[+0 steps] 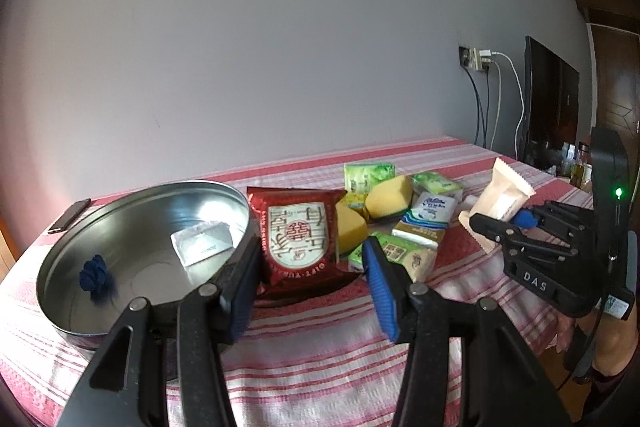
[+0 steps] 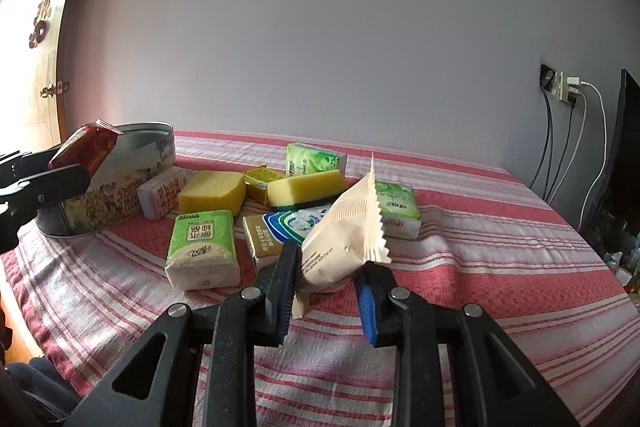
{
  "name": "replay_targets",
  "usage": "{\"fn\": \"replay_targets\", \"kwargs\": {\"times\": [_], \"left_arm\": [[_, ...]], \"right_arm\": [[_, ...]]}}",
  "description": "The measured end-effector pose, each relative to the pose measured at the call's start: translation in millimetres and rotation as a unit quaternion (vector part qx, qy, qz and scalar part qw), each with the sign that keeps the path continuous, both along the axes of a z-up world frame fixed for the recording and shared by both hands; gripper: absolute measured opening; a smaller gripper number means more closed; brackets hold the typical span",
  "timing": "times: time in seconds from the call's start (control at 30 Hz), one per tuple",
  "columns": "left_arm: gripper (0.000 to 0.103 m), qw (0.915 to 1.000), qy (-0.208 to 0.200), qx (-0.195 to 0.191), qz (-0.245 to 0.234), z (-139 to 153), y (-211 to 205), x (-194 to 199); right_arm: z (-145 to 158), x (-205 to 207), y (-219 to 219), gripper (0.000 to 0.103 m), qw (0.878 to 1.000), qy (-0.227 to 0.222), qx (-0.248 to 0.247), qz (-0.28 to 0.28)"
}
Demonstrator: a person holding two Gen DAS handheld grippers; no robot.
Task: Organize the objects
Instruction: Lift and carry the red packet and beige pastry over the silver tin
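both tongs are loaded: left tongs (image 1: 308,279) grip the red packet (image 1: 298,235), right tongs (image 2: 328,291) clamp the beige packet (image 2: 344,239). next: release each over the tin (image 1: 140,227), left of both.

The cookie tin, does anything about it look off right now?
Nothing is damaged, but the cookie tin holds only a white sachet and a blue knot; the other packets lie jumbled on the striped cloth beside it.

Left of your left claw, the round tin (image 1: 140,223) is shiny bare metal inside; the red packet (image 1: 298,239) between its fingers is glossy foil. Your right claw pinches a matt cream wrapper (image 2: 344,231), over woven, rough-textured striped cloth (image 2: 480,267); sponges (image 2: 212,191) beyond look porous foam.
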State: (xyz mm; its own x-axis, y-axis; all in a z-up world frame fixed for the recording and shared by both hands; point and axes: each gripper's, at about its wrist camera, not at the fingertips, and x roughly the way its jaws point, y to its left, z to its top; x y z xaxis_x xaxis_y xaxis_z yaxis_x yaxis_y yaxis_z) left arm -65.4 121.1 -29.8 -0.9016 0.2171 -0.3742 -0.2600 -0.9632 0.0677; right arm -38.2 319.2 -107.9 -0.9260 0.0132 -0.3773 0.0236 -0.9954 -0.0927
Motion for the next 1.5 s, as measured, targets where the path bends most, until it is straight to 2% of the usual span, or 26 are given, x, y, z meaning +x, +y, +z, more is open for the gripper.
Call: {"fn": "replay_targets", "kwargs": {"times": [0.83, 1.5], "left_arm": [[0.05, 0.9988, 0.038, 0.015, 0.026, 12.6, -17.3, 9.5], [0.05, 0.9968, 0.048, 0.034, 0.053, 20.0, -43.3, 8.4]], "right_arm": [[3.3, 5.9, -1.8, 0.03, 1.0, 0.024, -0.007, -0.002], [31.8, 1.3, -26.5, 0.03, 0.999, 0.041, 0.001, 0.031]]}}
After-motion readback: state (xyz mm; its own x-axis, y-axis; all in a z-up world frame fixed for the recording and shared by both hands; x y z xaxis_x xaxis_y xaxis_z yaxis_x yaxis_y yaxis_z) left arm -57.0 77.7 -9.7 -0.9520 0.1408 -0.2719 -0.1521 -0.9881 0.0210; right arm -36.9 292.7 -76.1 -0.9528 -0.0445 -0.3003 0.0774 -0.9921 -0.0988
